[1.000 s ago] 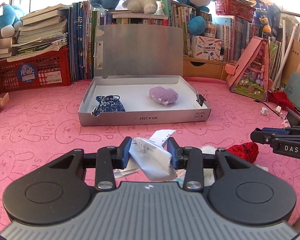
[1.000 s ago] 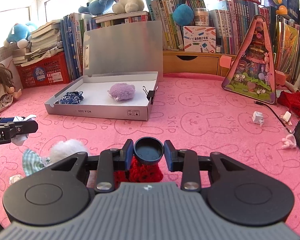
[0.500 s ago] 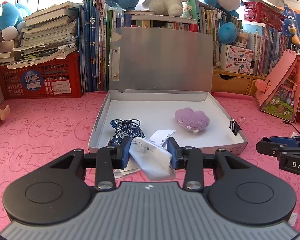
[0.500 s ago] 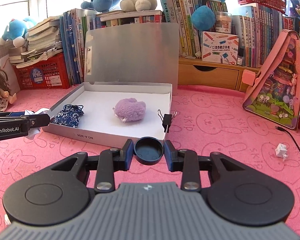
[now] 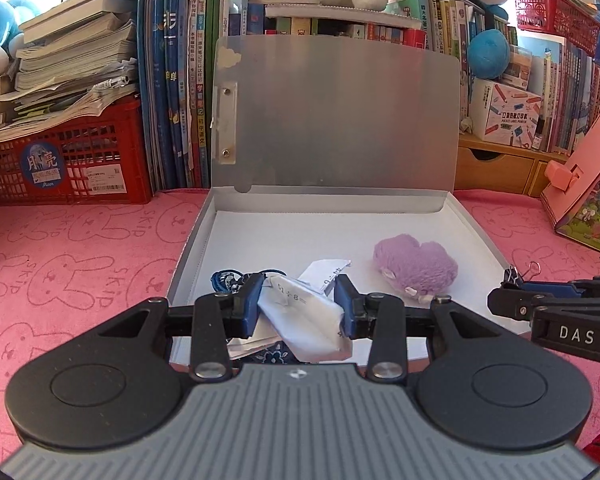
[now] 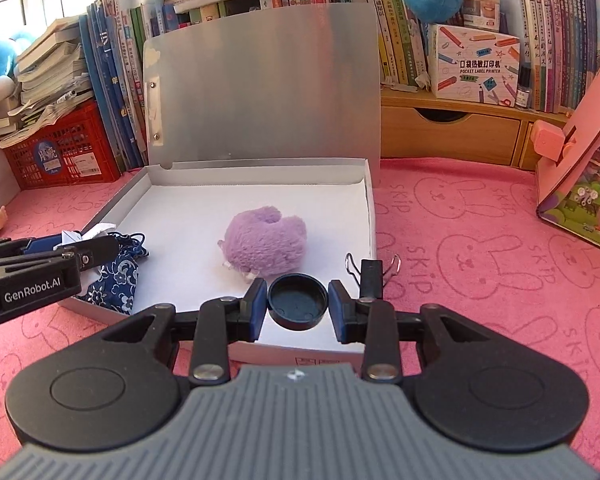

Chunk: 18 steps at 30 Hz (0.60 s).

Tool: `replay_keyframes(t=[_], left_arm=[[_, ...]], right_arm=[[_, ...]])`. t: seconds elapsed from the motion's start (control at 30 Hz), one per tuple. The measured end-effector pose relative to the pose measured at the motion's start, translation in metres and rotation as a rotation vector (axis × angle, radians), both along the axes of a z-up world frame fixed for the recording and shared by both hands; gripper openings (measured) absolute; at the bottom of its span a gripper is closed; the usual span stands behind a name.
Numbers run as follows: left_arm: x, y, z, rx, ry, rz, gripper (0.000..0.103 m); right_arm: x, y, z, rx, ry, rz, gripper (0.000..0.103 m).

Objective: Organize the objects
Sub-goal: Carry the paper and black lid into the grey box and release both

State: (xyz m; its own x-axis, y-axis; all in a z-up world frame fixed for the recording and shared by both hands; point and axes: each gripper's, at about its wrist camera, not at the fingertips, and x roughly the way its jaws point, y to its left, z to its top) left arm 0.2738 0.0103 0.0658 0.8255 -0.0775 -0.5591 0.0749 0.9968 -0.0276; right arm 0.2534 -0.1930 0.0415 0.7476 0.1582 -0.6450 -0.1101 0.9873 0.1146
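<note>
Left gripper (image 5: 298, 306): fingers pinch a folded white paper (image 5: 306, 322), its long axis running diagonally from upper left to lower right, its pointed end toward the camera; it hangs over the front left corner of the open grey box (image 5: 476, 226), above the blue floral pouch (image 6: 118, 276). Right gripper (image 6: 298, 307): fingers clamp a round black cap (image 6: 297, 301), hollow side up, above the box's front right edge. Inside the box, a purple plush toy (image 6: 266, 240) lies right of centre. A black binder clip (image 6: 370, 274) sits on the right wall, handles up. The box rests on the pink rabbit-print surface (image 6: 480, 240), lid upright against the books (image 5: 180, 80).
</note>
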Motion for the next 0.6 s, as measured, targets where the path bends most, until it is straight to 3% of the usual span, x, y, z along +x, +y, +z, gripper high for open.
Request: replay_keyframes(t=[0.27,0.6], left_arm=[[0.034,-0.008,-0.020,0.036,0.050,-0.007,0.044],[0.042,-0.018,-0.032,0.064,0.041,-0.038,0.044]], right_arm=[[0.028,-0.002,-0.013,0.027,0.058,0.020,0.038],[0.041,0.007,-0.031,0.009,0.089,0.034,0.038]])
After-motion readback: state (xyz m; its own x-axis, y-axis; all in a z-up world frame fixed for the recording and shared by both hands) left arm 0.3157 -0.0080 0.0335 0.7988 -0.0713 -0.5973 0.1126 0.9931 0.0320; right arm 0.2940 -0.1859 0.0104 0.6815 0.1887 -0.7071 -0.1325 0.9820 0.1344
